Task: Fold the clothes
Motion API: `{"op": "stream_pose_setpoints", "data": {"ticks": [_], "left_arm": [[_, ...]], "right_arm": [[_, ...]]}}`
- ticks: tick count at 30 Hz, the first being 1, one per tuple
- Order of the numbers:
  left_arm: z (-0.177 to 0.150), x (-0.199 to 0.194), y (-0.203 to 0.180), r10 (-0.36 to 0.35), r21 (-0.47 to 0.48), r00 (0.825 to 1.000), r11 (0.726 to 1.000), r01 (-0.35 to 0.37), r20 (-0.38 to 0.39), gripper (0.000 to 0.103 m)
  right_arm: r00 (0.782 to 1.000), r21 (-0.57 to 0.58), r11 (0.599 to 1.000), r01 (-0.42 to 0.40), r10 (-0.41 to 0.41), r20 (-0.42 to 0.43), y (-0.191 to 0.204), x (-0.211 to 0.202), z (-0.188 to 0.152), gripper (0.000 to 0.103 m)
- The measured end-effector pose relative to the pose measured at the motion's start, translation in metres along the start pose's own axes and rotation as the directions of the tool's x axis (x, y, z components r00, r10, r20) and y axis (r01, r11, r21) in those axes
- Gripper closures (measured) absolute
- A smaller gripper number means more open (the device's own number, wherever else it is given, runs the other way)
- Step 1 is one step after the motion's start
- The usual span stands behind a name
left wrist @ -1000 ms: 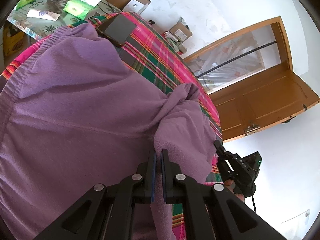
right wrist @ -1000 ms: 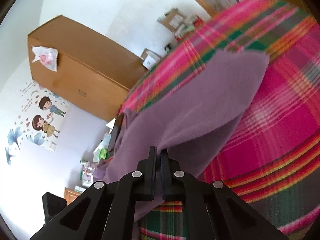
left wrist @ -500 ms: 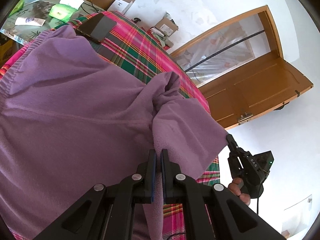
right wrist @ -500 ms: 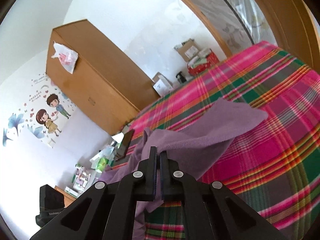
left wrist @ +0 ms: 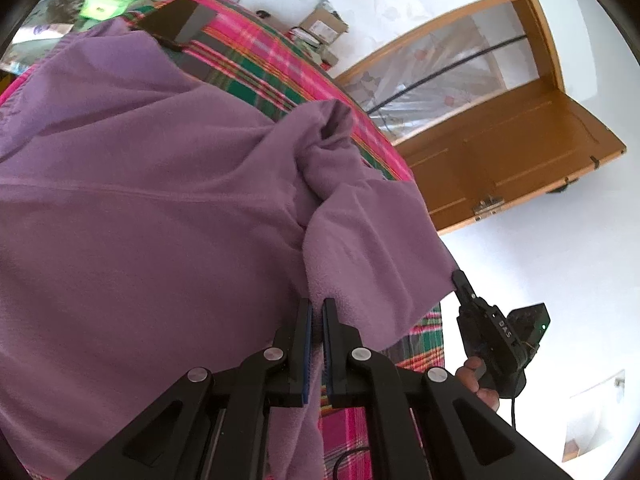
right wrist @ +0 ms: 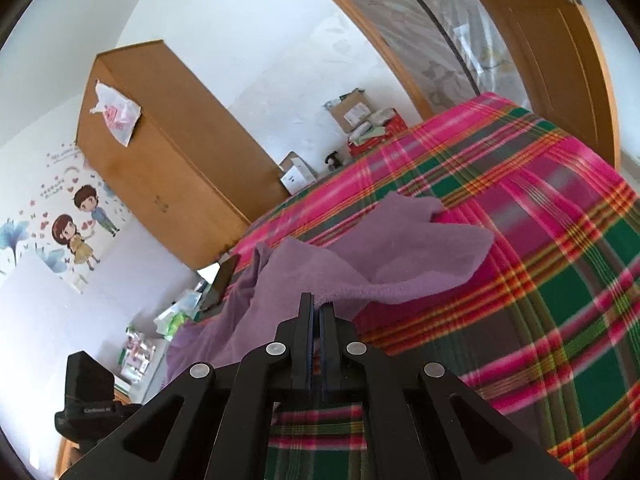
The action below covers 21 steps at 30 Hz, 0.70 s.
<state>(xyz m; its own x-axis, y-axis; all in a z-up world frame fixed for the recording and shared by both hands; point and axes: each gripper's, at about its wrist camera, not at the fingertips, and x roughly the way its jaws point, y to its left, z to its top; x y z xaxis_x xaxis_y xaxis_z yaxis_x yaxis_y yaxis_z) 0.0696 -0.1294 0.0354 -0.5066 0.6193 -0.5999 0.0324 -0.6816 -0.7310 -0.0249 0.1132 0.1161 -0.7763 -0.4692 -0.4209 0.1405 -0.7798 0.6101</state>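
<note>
A purple fleece garment (left wrist: 140,200) lies spread over a bed with a pink and green plaid cover (left wrist: 256,64). My left gripper (left wrist: 317,308) is shut on an edge of the fleece, which hangs down between its fingers. My right gripper (right wrist: 319,304) is shut on another edge of the same purple fleece garment (right wrist: 400,248), lifting a flap off the plaid cover (right wrist: 560,280). In the left wrist view the right gripper (left wrist: 458,280) holds the corner of the raised flap, with a hand below it.
A dark flat device (left wrist: 176,24) lies on the bed's far end. Beyond it stands a cluttered side table (left wrist: 60,12). A wooden wardrobe (right wrist: 160,160), cardboard boxes (right wrist: 352,112) on the floor and an open wooden door (left wrist: 520,160) surround the bed.
Both grippers have moved with the fleece in them. The right one has risen and pulled back, so the flap now stretches out off the cover and more of the bed shows.
</note>
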Motion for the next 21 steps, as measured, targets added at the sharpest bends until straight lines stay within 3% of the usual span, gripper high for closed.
{"op": "stream_pose_setpoints", "data": {"ticks": [13, 21], "left_arm": [[-0.011, 0.013, -0.029, -0.029, 0.104, 0.998, 0.994, 0.035, -0.058, 0.098], [-0.027, 0.04, -0.052, -0.029, 0.149, 0.99, 0.988, 0.049, -0.135, 0.098]], "right_arm": [[0.986, -0.05, 0.996, 0.07, -0.062, 0.152, 0.004, -0.059, 0.003, 0.1], [0.971, -0.011, 0.992, 0.127, -0.122, 0.206, -0.016, -0.092, -0.001, 0.1]]}}
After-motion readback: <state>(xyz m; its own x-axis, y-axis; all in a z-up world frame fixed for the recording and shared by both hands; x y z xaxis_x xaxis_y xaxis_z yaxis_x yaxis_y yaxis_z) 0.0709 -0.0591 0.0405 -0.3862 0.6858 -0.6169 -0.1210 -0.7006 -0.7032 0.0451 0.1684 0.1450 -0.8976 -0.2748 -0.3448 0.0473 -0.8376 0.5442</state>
